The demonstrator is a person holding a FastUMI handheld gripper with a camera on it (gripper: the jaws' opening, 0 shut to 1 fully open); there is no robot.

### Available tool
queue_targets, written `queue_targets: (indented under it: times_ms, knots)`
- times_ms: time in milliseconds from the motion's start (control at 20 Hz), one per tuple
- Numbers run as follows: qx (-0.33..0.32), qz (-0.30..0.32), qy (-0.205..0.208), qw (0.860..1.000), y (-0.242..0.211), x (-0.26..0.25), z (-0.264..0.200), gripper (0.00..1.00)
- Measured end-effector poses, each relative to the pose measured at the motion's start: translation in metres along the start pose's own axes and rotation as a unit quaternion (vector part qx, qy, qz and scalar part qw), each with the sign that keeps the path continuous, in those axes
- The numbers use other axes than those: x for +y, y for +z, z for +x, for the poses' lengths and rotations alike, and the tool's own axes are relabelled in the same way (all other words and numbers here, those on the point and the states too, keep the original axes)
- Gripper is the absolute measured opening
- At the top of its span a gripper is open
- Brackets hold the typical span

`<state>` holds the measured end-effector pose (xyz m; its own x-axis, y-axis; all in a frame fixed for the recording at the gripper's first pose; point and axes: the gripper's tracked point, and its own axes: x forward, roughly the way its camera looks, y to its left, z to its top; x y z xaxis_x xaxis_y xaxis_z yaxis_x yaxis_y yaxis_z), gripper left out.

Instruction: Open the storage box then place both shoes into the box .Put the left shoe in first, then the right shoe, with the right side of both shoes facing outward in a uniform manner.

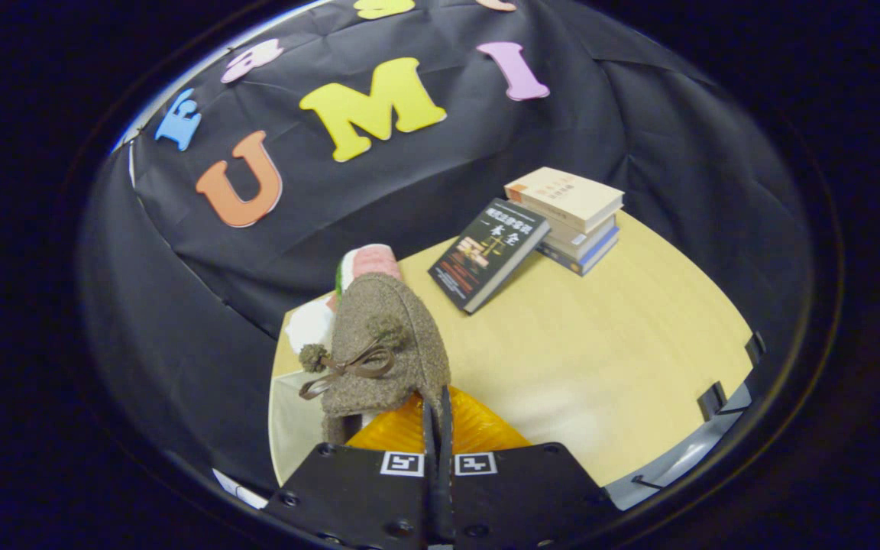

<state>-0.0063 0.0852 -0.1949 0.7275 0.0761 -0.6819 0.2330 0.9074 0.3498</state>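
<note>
The shoe (383, 347), a brown felt-like slipper with a small bow and pom-poms on its upper, hangs lifted off the surface (600, 359), toe pointing away from the camera and its orange-yellow lining or insole showing at the near end. The claw (438, 416) has its two fingers pressed together on the edge of the shoe's collar, so it is clenched on the shoe, with the body of the shoe rising just ahead of the fingertips and a little to their left. Judging from this, the step in hand is carrying one shoe toward the storage box; whether it is the left or the right shoe I cannot tell. Behind the shoe, partly hidden by it, something pink, white and green (367, 263) sits at the far edge of the surface against the black cloth wall; it may be the second shoe or part of the box, and cannot be told apart here. I cannot make out the box itself with any certainty, nor whether it is open. The next move would call for bringing the shoe over the box's opening, turning it so that its right side faces outward, and lowering it before letting go. Well apart, beyond the shoe to the right, a dark book (490, 252) leans against a stack of books (570, 218).
</note>
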Motion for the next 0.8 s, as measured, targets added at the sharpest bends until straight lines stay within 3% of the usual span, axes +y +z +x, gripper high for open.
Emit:
queue_targets:
  times_ms: [350, 800]
  knots:
    - [0.015, -0.040, -0.023, 0.999, -0.056, 0.088, 0.041, 0.00]
    - [0.019, -0.151, -0.116, 0.982, -0.111, 0.086, 0.092, 0.00]
